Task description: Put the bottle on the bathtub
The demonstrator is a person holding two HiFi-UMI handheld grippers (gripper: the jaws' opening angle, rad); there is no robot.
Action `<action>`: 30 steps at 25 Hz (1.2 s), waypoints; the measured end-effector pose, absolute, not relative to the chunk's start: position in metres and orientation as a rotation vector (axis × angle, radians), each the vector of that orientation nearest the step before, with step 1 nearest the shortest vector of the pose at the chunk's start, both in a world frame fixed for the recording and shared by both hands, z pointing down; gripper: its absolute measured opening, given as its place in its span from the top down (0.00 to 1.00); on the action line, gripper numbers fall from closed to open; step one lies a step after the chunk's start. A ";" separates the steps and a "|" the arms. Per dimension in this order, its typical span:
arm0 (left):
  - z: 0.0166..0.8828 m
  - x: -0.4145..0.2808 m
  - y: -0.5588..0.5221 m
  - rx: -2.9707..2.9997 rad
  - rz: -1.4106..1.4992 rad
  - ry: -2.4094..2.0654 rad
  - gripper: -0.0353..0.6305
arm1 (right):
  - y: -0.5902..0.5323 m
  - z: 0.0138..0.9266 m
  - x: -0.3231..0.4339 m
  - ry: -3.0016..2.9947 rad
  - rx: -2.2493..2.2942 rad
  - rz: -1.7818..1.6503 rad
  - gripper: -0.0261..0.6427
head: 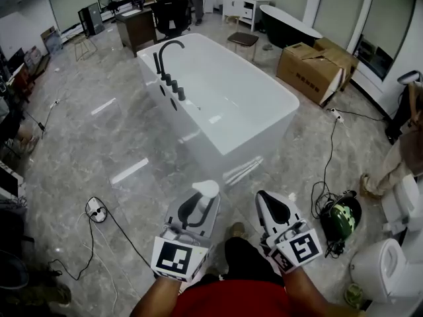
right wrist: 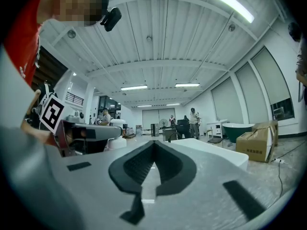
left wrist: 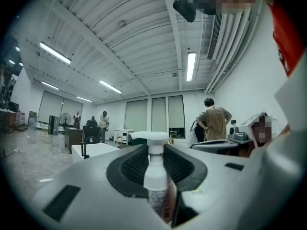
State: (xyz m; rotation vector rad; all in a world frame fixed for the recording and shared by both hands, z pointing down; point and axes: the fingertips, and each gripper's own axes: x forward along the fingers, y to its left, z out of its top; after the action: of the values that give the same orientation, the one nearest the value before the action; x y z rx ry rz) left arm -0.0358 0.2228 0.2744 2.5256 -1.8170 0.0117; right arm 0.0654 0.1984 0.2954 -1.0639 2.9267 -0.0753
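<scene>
**Bottle in the left gripper, bathtub ahead and not yet reached**

I am standing on a grey marble floor, looking down at both grippers held close in front of me. My left gripper (head: 197,207) has its jaws clamped on a white pump bottle (head: 205,189). The left gripper view shows the bottle upright between the ribbed black pads, gripped around the neck and upper body, with the pump head above the jaw tips. My right gripper (head: 275,209) sits just to the right of it, jaws together with nothing between them.

The white freestanding bathtub (head: 259,142) lies farther ahead, well apart from both grippers, running away from me toward the far left. A black faucet (head: 168,61) stands on its left rim.

I judge this to be the carrying step: the bottle is picked up but not yet delivered. The next move calls for walking forward to the tub's near end, then lowering the bottle upright onto a flat stretch of rim before parting the left jaws. The rim looks narrow, so a tilted bottle might tip into the tub.
</scene>
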 end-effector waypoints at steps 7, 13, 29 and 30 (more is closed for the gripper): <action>0.299 -0.047 0.134 2.497 0.071 -1.839 0.80 | 0.108 0.312 0.054 2.923 -1.055 -0.049 0.95; 0.323 -0.056 0.037 2.461 0.069 -1.882 0.80 | 0.012 0.328 0.049 2.924 -1.046 -0.088 0.95; 0.439 -0.075 -0.123 2.423 0.180 -1.826 0.80 | -0.121 0.384 0.033 3.026 -1.137 -0.156 0.95; 0.450 -0.077 -0.128 2.428 0.192 -1.815 0.80 | -0.123 0.389 0.033 3.023 -1.164 -0.154 0.95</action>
State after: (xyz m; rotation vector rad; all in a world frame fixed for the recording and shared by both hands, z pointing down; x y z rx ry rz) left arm -0.0767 -0.1283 0.4500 2.4277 -1.8153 0.1917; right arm 0.0333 -0.1234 0.3894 -1.1637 3.0233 -0.1540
